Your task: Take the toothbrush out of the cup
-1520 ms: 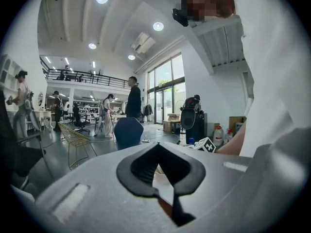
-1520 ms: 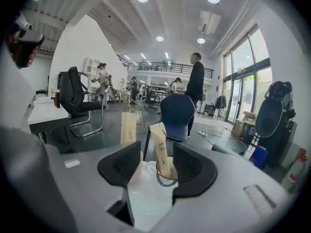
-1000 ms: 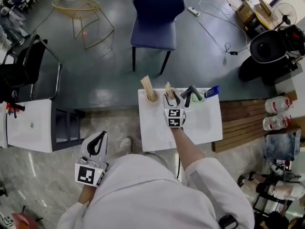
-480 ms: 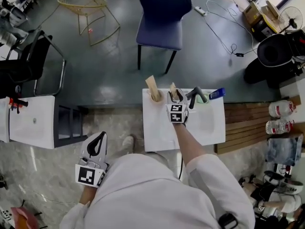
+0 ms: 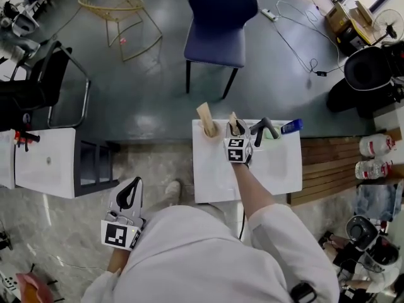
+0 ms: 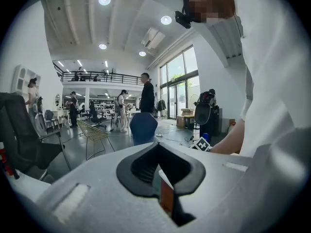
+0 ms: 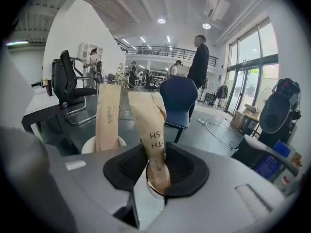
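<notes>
A paper-wrapped toothbrush (image 7: 152,130) stands in a cup (image 5: 235,131) at the back edge of the small white table (image 5: 265,169). My right gripper (image 5: 235,131) reaches over that cup. Its jaws have just been closing, and the pads now touch the wrapper on both sides. A second wrapped toothbrush (image 7: 108,118) stands in a white cup (image 7: 90,144) just to the left, also seen as toothbrush (image 5: 206,117) in the head view. My left gripper (image 5: 130,189) hangs low beside my body, away from the table. It is shut on nothing (image 6: 161,171).
A green cup with a black tool (image 5: 264,129) and a blue item (image 5: 291,126) stand right of the gripper. A blue chair (image 5: 221,17) is behind the table, a second white table (image 5: 44,163) at left, a wooden pallet (image 5: 328,163) at right. People stand far off.
My right gripper has sunk a little and edged forward onto the wrapped toothbrush in the cup. The left gripper has stayed where it was.
</notes>
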`<state>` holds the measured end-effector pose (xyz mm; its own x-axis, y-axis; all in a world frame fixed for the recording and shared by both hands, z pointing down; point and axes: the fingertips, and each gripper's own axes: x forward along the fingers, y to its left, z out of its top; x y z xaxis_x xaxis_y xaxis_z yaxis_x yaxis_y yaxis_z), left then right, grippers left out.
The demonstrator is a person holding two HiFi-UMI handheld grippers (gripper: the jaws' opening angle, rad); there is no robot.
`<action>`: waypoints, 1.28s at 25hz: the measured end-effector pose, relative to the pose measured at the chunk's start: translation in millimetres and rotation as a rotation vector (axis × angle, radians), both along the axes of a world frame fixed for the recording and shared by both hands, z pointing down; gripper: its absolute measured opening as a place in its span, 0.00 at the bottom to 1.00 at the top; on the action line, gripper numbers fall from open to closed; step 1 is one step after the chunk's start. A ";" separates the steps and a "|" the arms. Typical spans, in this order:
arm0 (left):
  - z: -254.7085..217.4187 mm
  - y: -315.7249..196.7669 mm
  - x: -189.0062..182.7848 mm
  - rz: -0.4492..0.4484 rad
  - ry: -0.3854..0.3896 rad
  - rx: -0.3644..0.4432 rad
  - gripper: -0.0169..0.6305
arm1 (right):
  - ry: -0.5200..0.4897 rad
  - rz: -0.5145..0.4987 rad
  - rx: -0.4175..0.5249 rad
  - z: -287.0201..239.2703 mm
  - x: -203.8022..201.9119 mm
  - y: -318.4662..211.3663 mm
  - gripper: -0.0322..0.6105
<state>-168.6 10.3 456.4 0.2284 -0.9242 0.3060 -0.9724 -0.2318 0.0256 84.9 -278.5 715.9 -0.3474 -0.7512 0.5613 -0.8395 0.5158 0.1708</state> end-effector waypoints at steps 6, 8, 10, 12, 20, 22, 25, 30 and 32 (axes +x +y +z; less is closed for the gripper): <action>-2.4 -5.2 -1.8 0.006 0.013 0.022 0.03 | 0.028 0.014 0.006 -0.4 4.6 -5.9 0.09; -2.8 -8.0 -2.4 0.007 0.022 0.044 0.03 | 0.028 0.015 0.001 -0.8 4.6 -7.4 0.09; -2.0 -10.2 -2.6 0.010 0.025 0.047 0.03 | 0.026 0.014 -0.001 -1.2 4.4 -7.4 0.09; -0.2 -11.8 -2.1 0.017 0.024 0.032 0.03 | 0.021 0.012 0.004 -3.4 3.2 -6.7 0.09; 2.3 -20.6 0.4 0.051 0.039 0.037 0.03 | -0.003 0.006 0.038 -21.7 -0.8 -3.7 0.09; 3.8 -22.7 2.8 0.064 0.044 0.036 0.03 | -0.011 0.010 0.048 -28.9 -0.5 -3.0 0.09; 6.1 -26.6 7.0 0.086 0.054 0.038 0.03 | -0.017 0.019 0.052 -35.2 2.7 -1.3 0.09; 4.2 -33.4 13.8 0.123 0.078 0.077 0.03 | -0.031 0.026 0.102 -65.1 5.2 0.0 0.09; 4.9 -35.5 15.7 0.136 0.085 0.076 0.03 | -0.037 0.029 0.117 -75.2 5.7 -0.4 0.09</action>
